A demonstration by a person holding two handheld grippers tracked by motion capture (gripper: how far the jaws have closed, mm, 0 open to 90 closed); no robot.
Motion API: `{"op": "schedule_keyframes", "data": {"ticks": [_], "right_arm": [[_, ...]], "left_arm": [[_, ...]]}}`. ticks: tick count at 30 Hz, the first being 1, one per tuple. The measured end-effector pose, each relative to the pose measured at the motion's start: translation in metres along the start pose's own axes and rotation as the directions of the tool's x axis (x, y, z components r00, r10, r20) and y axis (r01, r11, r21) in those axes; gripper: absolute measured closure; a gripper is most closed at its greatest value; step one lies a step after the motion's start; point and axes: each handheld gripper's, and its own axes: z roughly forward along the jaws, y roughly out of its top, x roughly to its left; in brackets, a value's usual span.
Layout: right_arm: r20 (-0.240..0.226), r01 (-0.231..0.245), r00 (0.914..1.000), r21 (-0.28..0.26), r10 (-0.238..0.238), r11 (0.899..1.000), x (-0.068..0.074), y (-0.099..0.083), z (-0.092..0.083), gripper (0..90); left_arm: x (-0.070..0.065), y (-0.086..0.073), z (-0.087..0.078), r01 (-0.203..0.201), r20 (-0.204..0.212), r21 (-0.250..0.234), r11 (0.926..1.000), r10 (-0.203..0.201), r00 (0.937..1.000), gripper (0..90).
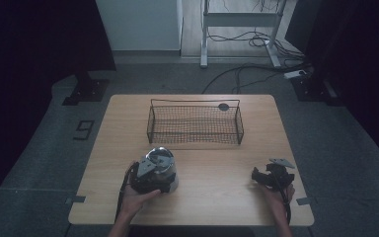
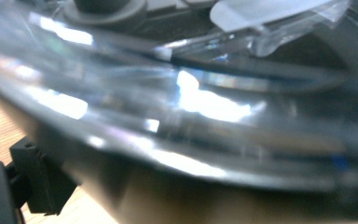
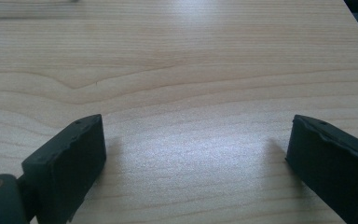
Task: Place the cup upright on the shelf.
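In the high view, the left gripper (image 1: 150, 178) sits against a clear lidded container (image 1: 162, 167) at the worktop (image 1: 217, 168) front-left, the wire basket (image 1: 195, 123) beyond; the left gripper view shows the container's glossy wall (image 2: 191, 107) pressed close, grip unconfirmable; the right gripper (image 3: 196, 158) stands wide apart, empty.

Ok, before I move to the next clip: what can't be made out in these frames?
- Left gripper, high view: its own body hides the jaws; grip unclear.
- Shiny round object: small and dim in the high view, blurred close-up in the left gripper view; identity unclear.
- Dark round thing behind the wire basket: too small to identify.
- Right gripper: its jaws are cut off by the bottom edge.
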Motion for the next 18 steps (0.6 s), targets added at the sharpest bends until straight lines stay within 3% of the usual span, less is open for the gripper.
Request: {"op": "schedule_keyframes", "data": {"ticks": [4,13,18], "right_arm": [[0.0,0.0,1.0,0.0,0.0,1.0,0.0,0.0,0.0,4.3],[-0.002,0.001,1.0,-0.004,-0.001,1.0,0.0,0.0,0.0,5.0],[-0.001,0.002,1.0,-0.004,-0.002,1.0,0.0,0.0,0.0,5.3]], "left_arm": [[0.0,0.004,-0.001,0.016,-0.018,0.002,0.9999,-0.016,0.9997,3.8],[-0.002,0.019,-0.007,0.083,-0.003,-0.019,0.9963,-0.083,0.9965,3.9],[-0.002,0.033,-0.013,0.075,0.005,-0.037,0.9965,-0.075,0.9972,3.9]]}}
